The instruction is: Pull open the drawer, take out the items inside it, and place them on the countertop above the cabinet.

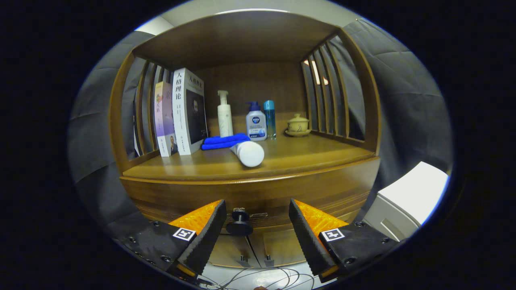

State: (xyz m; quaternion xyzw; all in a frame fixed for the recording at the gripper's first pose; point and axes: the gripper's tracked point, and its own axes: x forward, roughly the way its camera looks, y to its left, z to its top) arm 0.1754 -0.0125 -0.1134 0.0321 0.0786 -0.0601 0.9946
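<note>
Fingers of the tool point(254, 225) stand spread apart, the drawer knob point(239, 222) between them, untouched. Above the knob, the closed drawer point(258, 195); above that, the bench point(282, 159) carrying a white tube point(248, 152).

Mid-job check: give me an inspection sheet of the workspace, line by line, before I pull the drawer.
Surface: wooden countertop above the cabinet, already carrying items.
Job's things: drawer shut; its dark round knob sits between the fingers, nearer the left one.
Clutter: two upright books, white pump bottle, blue-capped pump bottle, slim blue bottle, lidded cup on a saucer, folded blue cloth, white tube lying on its side.
Grippers: gripper open, fingers either side of the knob, not touching.
Cables: thin wires on the floor below.
Surroundings: lower cabinet doors, slatted side panels, grey curtain, white box.
</note>
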